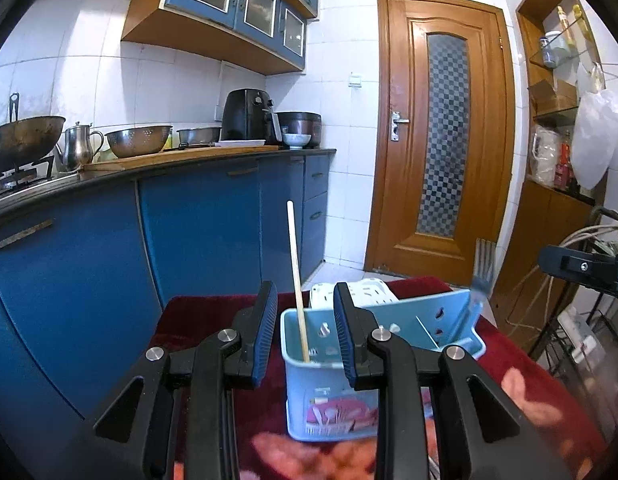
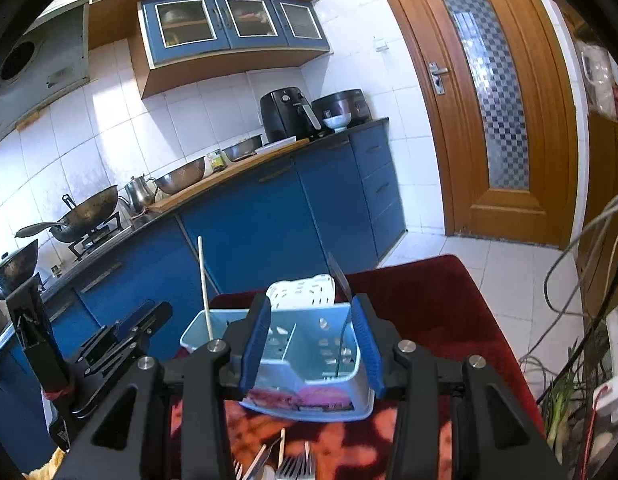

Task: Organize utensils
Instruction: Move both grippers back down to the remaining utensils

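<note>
Utensil holder [image 1: 383,364] standing on the table [image 1: 197,320], a landmark for the rest. Inside it, at the left end compartment, a chopstick [image 1: 297,284] leaning upright; at the right end, a fork [image 1: 482,276] standing tines up. Just behind the holder, a perforated basket [image 1: 363,290]. In front of the holder, near the table edge, loose forks [image 2: 293,466]. Well behind and left, the kitchen counter [image 1: 181,156].

A light-blue caddy [image 1: 333,396] stands upright mid-table, holding a leaning chopstick [image 1: 297,280] and an upright fork [image 1: 482,276]; more forks [image 2: 293,466] lie at the near edge.
</note>
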